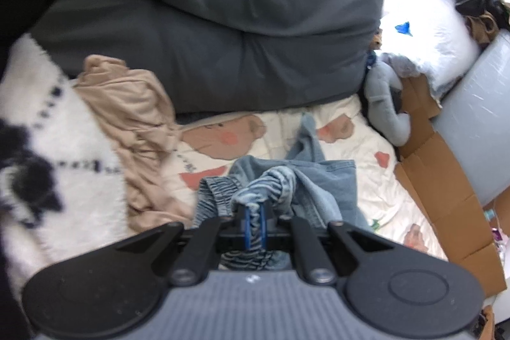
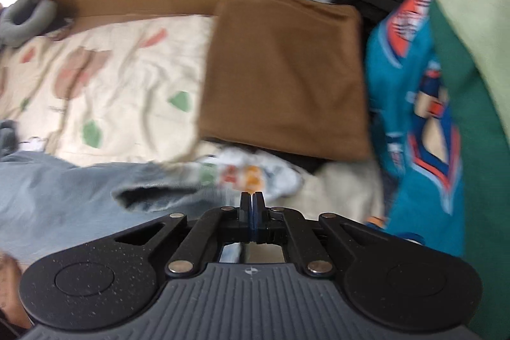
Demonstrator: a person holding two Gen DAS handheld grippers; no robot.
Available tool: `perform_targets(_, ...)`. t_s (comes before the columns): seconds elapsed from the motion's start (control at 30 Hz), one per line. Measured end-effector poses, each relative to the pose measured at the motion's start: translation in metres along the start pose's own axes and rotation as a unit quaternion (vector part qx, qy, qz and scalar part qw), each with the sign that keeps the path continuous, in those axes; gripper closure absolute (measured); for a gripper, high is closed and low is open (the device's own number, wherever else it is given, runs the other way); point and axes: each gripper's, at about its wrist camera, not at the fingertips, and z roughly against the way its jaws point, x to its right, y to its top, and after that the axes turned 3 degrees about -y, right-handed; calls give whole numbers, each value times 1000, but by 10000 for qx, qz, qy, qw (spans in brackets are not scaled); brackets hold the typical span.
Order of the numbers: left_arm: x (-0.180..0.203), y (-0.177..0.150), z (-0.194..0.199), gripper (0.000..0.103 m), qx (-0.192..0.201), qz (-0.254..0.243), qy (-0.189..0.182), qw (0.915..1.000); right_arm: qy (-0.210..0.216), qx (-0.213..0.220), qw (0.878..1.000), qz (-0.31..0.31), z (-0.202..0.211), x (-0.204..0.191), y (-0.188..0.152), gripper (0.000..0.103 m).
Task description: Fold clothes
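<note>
The left gripper is pinched tight on a bunched fold of the blue denim garment, its striped, washed-out inside showing between the blue pads; the rest of the garment hangs and trails from the grip onto the printed cream bedsheet. The right gripper has its jaws pressed together with nothing between them; it hangs above the sheet, with the denim lying lower left of it in its own view, a frayed opening just beside the fingers. To the left of the denim, in the left wrist view, a crumpled beige garment lies against a fluffy white-and-black blanket; behind both sits a large dark grey cushion; a grey plush toy leans at the sheet's far right edge beside flattened cardboard. In the right wrist view a folded brown garment rests on the bed beyond the gripper; a teal jersey with orange trim lies to its right, touching a green cloth; the picture is blurred.
</note>
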Motion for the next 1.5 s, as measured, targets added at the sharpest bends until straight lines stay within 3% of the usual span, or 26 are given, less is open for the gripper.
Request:
perform_targets(0.2, -16, -19, -1, 96, -394, 3, 343, 9986, -121, -208, 9996, -139, -10, 16, -14, 103)
perform_targets(0.5, -21, -30, 8, 86, -977, -244, 946, 9904, 374, -196, 9991, -50, -31, -15, -6, 103)
perform_targets(0.57, -21, -26, 12, 78, -982, -261, 945, 9903, 493, -174, 9986, -25, -38, -26, 0, 103)
perform_targets(0.63, -20, -21, 13, 64, -975, -286, 923, 9905, 607, -146, 9980, 11, -46, -37, 6, 103)
perform_targets(0.7, -16, -15, 8, 62, -959, -358, 919, 9905, 747, -113, 9971, 74, -54, -51, 13, 102)
perform_targets(0.93, 2, 3, -35, 53, -989, -469, 778, 9909, 1101, -91, 9930, 413, -86, -111, 41, 100)
perform_targets(1.17, 24, 27, -110, 45, -1133, -837, 631, 9880, 1452, -115, 9869, 695, -136, -187, 81, 98)
perform_targets(1.23, 30, 29, -133, 45, -1107, -966, 611, 9873, 1596, -100, 9838, 815, -152, -215, 91, 92)
perform_targets(1.3, 34, 30, -152, 45, -998, -953, 703, 9879, 1798, -126, 9787, 985, -167, -245, 98, 77)
perform_targets(1.5, 49, 41, -187, 42, -819, -844, 622, 9911, 2351, -132, 9609, 1459, -194, -330, 121, 76)
